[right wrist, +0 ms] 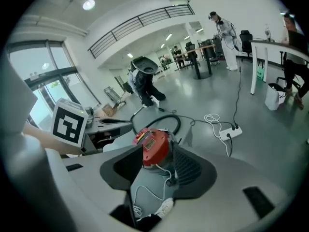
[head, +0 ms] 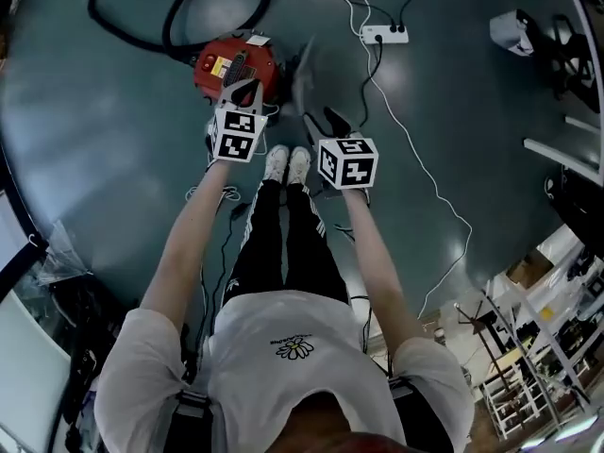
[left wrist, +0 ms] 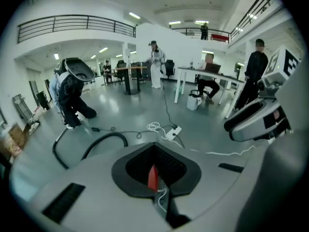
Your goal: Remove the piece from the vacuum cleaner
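Note:
A red drum vacuum cleaner (head: pixel 236 67) stands on the grey floor just ahead of the person's white shoes (head: pixel 288 163). Its black hose (head: pixel 179 17) loops away behind it. My left gripper (head: pixel 247 90) hovers over the near right side of the red top; its jaws stand almost together, and only a red sliver (left wrist: pixel 152 178) shows through the slit. To the right of the cleaner my right gripper (head: pixel 321 111) is open. Its view looks down on the red lid (right wrist: pixel 155 146) between the jaws without touching it. The left gripper (right wrist: pixel 108 128) shows beside it there.
A white power strip (head: pixel 384 34) with black and white cables lies beyond the cleaner, and a thin white cable trails right across the floor. Desks, chairs and several people (left wrist: pixel 72 93) stand further off. Shelving and boxes crowd the right edge (head: pixel 528 366).

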Tool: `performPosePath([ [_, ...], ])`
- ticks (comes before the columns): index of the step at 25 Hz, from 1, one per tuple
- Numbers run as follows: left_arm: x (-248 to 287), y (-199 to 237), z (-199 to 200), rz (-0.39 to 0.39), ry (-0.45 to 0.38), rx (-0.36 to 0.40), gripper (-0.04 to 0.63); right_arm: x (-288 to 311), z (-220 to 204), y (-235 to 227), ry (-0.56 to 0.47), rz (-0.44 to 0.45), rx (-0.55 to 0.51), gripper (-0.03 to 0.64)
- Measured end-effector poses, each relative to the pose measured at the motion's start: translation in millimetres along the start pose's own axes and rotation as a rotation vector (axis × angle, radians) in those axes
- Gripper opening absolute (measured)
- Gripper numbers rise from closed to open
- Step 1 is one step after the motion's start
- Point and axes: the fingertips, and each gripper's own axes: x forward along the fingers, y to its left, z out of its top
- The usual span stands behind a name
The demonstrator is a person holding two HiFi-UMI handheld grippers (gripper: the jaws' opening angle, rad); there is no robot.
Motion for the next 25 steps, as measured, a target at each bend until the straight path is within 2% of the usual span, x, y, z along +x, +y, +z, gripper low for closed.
performPosePath([
  [4, 69, 9, -71, -0.035, 0.195, 0.030, -0.006, 78, -42, -31, 0.131, -0.051, 0.013, 0.186],
  [8, 114, 16, -121, -0.033, 0.342, 0.081, -0.006, 141, -78, -54, 0.247, -0.123, -0.048, 0.186],
  [12, 132, 21, -148, -0.028, 0.421, 0.117, -0.006, 180, -103, -70, 0.322, -0.193, -0.080, 0.186],
  [17, 135, 17, -153, -0.045, 0.443, 0.183, -0.006, 201, -136, -87, 0.449, -0.262, -0.063, 0.186],
  [20, 137, 17, -156, -0.076, 0.483, 0.180, -0.006, 203, -147, -99, 0.492, -0.307, 0.003, 0.183],
  [21, 138, 17, -156, -0.085, 0.495, 0.178, -0.006, 202, -146, -103, 0.491, -0.320, 0.038, 0.130],
  [22, 138, 17, -156, -0.093, 0.504, 0.176, -0.006, 199, -144, -106, 0.485, -0.333, 0.057, 0.048],
  [25, 136, 15, -156, -0.108, 0.533, 0.171, -0.006, 193, -141, -114, 0.473, -0.337, -0.010, 0.025],
])
